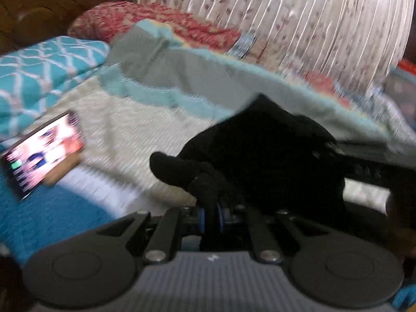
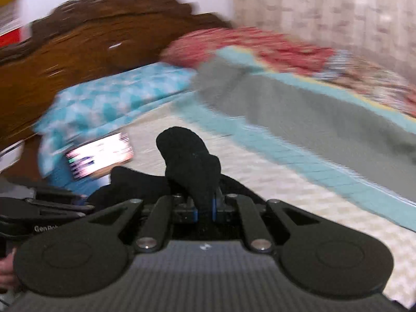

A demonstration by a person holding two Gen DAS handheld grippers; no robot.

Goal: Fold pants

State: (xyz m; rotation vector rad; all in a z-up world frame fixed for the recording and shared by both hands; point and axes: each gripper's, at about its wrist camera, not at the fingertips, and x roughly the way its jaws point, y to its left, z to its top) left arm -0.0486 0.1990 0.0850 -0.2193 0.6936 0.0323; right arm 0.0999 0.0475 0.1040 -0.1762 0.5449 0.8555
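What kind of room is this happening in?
Most likely a bedroom: a carved dark wooden headboard, a teal diamond-patterned pillow and a pleated floral curtain surround a bed with a cream textured bedspread.

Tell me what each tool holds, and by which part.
Both hold the black pants. The left tool and the right tool are each shut on a bunched fold of cloth; which part of the pants cannot be told.

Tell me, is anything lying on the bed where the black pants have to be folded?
Both the left gripper and right gripper already pinch the black pants. A lit phone lies off to the side; nothing visible blocks the bedspread.
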